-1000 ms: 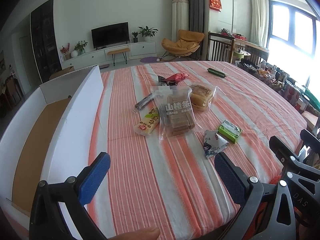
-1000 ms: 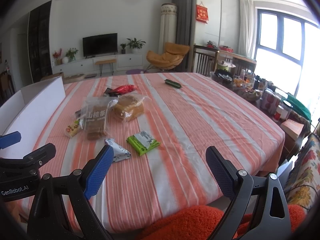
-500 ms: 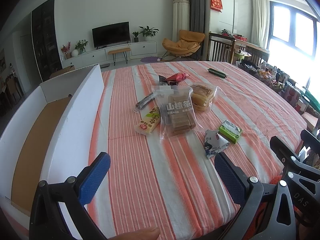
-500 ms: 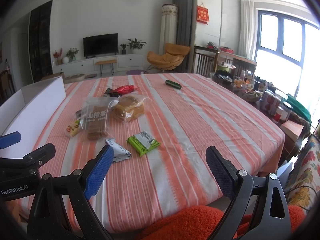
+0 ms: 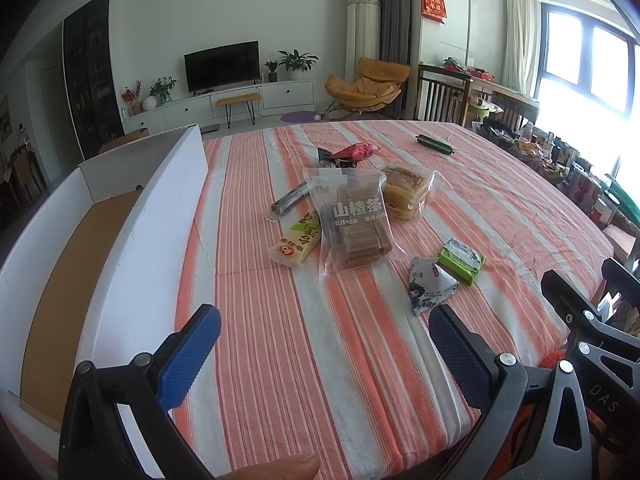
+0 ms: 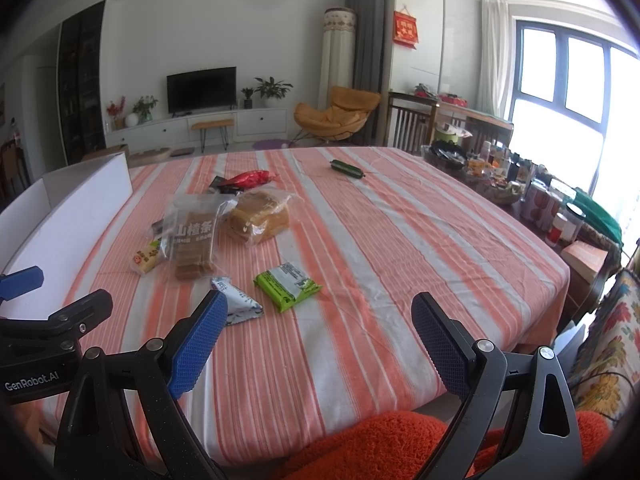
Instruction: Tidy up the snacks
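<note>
Snacks lie on the striped tablecloth (image 5: 280, 360): a clear hawthorn-strip bag (image 5: 356, 220), a bread bag (image 5: 406, 194), a yellow bar (image 5: 296, 240), a dark stick (image 5: 290, 200), a red packet (image 5: 358, 151), a white-blue triangular packet (image 5: 428, 288), a green packet (image 5: 460, 260) and a green sausage (image 5: 434, 145). An open white box (image 5: 120, 248) stands at the left. My left gripper (image 5: 324, 344) is open and empty above the near table edge. My right gripper (image 6: 320, 328) is open and empty, near the triangular packet (image 6: 236, 300) and green packet (image 6: 288, 286).
A side table with jars and bottles (image 6: 520, 192) stands to the right of the table. An orange cushion (image 6: 380, 444) lies below the right gripper. A flowered chair (image 6: 608, 344) is at the right edge. The left gripper's body (image 6: 44, 344) shows at the left.
Both grippers have shifted very slightly; the view is almost the same. Nothing on the table has moved.
</note>
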Demonstrator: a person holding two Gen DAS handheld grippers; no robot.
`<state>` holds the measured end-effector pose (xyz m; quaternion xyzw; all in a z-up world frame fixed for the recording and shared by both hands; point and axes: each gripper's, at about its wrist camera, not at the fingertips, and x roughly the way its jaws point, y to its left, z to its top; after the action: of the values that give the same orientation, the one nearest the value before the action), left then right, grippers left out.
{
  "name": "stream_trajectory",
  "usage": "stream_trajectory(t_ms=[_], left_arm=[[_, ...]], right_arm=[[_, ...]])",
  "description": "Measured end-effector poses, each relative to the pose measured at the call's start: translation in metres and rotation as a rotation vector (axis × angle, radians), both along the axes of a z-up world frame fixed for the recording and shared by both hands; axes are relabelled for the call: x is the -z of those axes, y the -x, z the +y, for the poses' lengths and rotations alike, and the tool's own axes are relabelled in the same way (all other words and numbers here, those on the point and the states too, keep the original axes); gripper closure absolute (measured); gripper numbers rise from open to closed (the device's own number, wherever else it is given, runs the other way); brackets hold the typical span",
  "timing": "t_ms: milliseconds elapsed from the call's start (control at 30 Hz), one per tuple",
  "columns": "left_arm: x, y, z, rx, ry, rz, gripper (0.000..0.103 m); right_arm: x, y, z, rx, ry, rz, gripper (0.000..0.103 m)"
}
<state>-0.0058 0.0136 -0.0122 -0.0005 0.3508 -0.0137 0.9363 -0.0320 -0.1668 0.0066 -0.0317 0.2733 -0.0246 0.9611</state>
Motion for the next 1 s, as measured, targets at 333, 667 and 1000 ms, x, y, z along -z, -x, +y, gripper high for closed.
stream_trajectory(t_ms=[333, 667, 1000], left_arm=[[0.0021, 0.0013, -0.0002, 0.0, 0.0, 0.002, 0.0], [0.0018, 0.0009, 0.0, 0.001, 0.0, 0.003, 0.0], [0.0045, 0.0019, -0.0009, -0.001, 0.003, 0.007, 0.0]], right_arm=[[0.0, 0.0001, -0.0002, 0.0, 0.0, 0.0, 0.008], [0.0002, 0.0001, 0.0004, 0.0, 0.001, -0.001, 0.008], [0.0005, 0.0, 0.0008, 0.0, 0.001, -0.001, 0.008]])
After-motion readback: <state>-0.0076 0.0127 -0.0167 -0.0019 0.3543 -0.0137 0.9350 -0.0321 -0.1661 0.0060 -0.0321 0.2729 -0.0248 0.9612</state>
